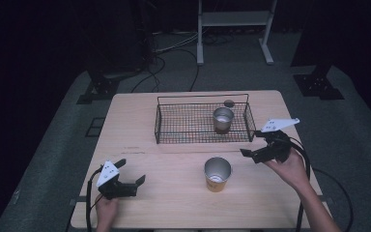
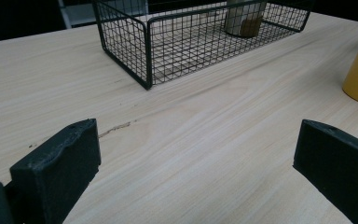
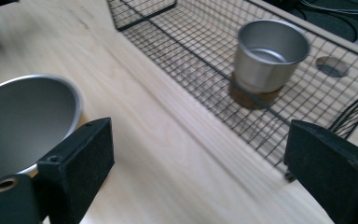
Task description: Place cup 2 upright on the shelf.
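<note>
1 shiny metal cup with a brown base [image 1: 222, 119] sits in the black wire basket [image 1: 174, 140], 1 metal cup with a yellow base [image 1: 217, 174] waits on the pale wooden table [image 1: 174, 203], and the left gripper [image 1: 130, 183] and right gripper [image 1: 249, 146] hold nothing, jaws spread wide.

Counter [image 1: 140, 208]: rectangular, pale wood grain, long side facing the person.
Dark scuff [image 2: 119, 127]: short thin streak on the counter's surface, left of middle.
Round dark spot [image 1: 229, 103]: small, set in the counter near its far edge; whether a hole or a cap cannot be told.
Floor covering [image 1: 53, 145]: grey, under and around the counter.
White frame [image 1: 200, 43]: two upright legs and a crossbar, standing on the floor beyond the counter.
Black cables [image 1: 174, 50]: loose, running over the floor between the frame and the counter.
Black stand bases: one far left [image 1: 99, 89], one far right [image 1: 317, 84].
Square outline [image 1: 95, 126]: dark, on the floor just left of the counter.
</note>
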The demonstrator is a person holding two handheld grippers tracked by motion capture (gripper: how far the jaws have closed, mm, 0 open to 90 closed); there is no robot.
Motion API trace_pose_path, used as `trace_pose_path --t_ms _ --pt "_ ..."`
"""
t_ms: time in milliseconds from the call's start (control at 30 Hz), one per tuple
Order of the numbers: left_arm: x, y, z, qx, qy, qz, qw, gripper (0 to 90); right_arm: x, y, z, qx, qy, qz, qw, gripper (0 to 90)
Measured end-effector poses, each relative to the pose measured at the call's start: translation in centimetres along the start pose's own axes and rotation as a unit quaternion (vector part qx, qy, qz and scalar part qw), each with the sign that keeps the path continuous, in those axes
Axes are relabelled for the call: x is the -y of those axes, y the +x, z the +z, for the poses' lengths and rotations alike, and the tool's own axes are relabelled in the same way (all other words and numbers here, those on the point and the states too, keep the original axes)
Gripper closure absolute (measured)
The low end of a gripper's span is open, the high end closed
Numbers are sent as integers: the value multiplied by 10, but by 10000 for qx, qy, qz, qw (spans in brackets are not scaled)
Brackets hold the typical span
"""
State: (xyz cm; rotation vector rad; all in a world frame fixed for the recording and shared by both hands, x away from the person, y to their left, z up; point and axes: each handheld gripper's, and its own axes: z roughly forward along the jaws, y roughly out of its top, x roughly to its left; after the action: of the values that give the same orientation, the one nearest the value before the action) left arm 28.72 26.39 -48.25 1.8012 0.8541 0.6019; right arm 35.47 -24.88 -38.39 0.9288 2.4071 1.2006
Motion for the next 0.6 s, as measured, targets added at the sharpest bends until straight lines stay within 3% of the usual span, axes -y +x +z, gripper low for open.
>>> trace_pose_path --t_ms 233,600 --pt "0 0 0 -6 16 6 10000 0 15 19 -3 -92 66 -153 9998 75" --pt "0 -1 1 -8 37 29 10000 0 31 33 -5 -166 24 -206 9996 75"
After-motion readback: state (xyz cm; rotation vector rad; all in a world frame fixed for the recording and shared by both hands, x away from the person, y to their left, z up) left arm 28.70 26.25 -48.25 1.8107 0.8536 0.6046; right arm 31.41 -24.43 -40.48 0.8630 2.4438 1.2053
